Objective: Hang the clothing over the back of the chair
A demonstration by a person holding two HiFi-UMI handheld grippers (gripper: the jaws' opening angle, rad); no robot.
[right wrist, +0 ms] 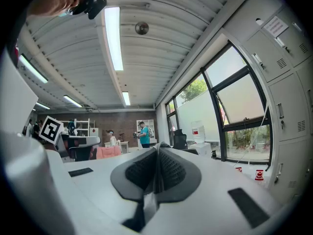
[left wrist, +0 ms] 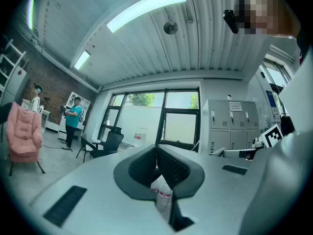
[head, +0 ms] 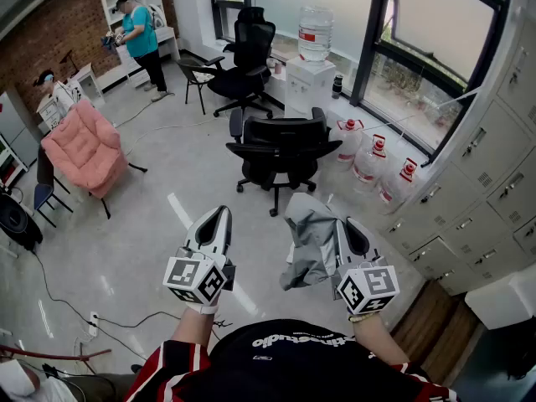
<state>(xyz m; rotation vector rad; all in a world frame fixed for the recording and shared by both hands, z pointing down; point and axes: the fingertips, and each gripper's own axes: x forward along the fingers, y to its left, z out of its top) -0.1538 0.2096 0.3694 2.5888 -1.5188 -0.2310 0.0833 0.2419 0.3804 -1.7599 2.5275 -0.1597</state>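
Observation:
A grey garment hangs bunched from my right gripper, which is shut on it and held at chest height. In the right gripper view the jaws of the gripper press together on a thin fold of grey cloth. My left gripper is held level beside it, about a hand's width to the left, apart from the garment. Its jaws are shut with nothing between them. A black office chair stands on the floor ahead of both grippers, its backrest turned towards me.
A second black office chair and a water dispenser stand by the window. Water jugs line the floor at the right, beside grey lockers. A pink armchair is at the left. A person stands at the back. A cable lies on the floor.

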